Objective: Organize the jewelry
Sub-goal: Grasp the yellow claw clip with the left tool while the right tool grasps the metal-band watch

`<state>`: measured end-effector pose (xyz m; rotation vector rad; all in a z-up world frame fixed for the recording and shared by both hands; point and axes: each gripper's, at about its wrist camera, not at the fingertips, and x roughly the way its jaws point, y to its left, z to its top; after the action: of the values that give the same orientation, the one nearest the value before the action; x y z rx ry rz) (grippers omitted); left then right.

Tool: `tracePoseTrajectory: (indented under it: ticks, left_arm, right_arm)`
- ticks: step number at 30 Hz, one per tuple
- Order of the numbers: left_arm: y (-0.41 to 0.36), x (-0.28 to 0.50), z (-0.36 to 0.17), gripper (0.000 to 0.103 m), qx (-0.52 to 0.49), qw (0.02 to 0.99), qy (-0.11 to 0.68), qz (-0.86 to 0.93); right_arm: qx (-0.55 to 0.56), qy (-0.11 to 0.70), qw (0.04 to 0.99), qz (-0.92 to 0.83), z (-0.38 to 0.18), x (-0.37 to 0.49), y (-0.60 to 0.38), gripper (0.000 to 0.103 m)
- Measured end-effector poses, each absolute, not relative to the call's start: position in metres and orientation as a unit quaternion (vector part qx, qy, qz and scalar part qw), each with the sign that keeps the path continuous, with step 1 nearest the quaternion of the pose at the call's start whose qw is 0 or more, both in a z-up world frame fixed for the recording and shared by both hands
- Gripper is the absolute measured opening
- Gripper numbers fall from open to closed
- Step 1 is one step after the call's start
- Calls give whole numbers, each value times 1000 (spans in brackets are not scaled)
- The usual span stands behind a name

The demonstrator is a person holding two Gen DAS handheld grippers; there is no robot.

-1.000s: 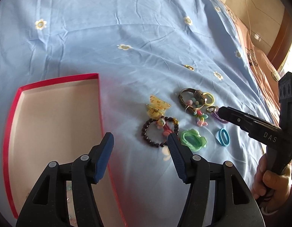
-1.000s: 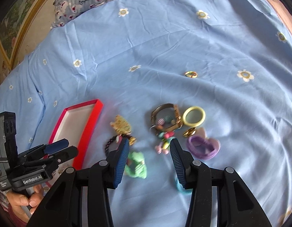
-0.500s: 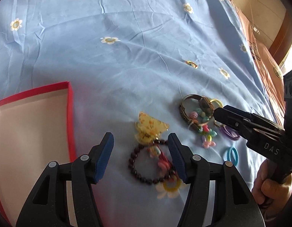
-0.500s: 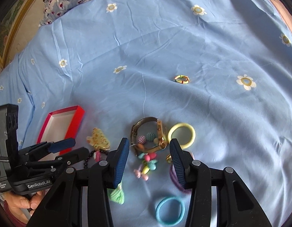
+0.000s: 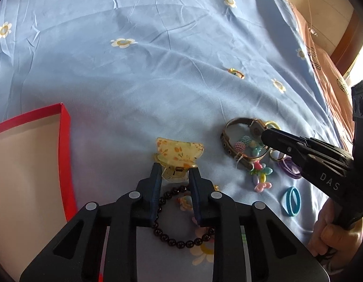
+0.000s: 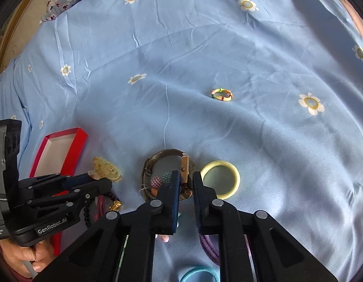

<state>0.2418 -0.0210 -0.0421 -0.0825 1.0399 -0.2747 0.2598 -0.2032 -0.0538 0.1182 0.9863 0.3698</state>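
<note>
Both tongs have just been closing, each on its own piece, so two items can go to the box in one trip. The left gripper (image 5: pixel 174 172) pinches the yellow hair claw clip (image 5: pixel 178 156) at its hinged spring end, the narrow part that fits between the pads; the wings fan out beyond the tips. The right gripper (image 6: pixel 186 183) is clenched on the wristwatch (image 6: pixel 168 176), its pads at the gold case, where the body is rigid while the strap loop would flex. Both pieces are not yet lifted from the blue floral bedsheet (image 5: pixel 158 70), in the cluster near its close edge. The red box (image 5: pixel 28 164), open and empty as far as it shows, waits at the left. Beside the watch lie a yellow hair tie (image 6: pixel 220 179), a dark bead bracelet (image 5: pixel 181 239), and a blue hair tie (image 5: pixel 291 201); a small multicoloured ring (image 6: pixel 222 94) sits well apart, farther up the sheet.
</note>
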Motion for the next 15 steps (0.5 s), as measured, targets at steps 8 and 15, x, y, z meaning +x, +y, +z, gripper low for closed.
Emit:
tracePoseTrajectory:
  ticks: [8,15]
  left_arm:
    - [-12,228,-27,20,-54,868,475,-133]
    - [3,205,-10,20,-70,878,455,-131]
  right_arm:
    - [64,453,868,191,-35,247,-202,10]
    - [72,442,872,199,-25,233,-200,10]
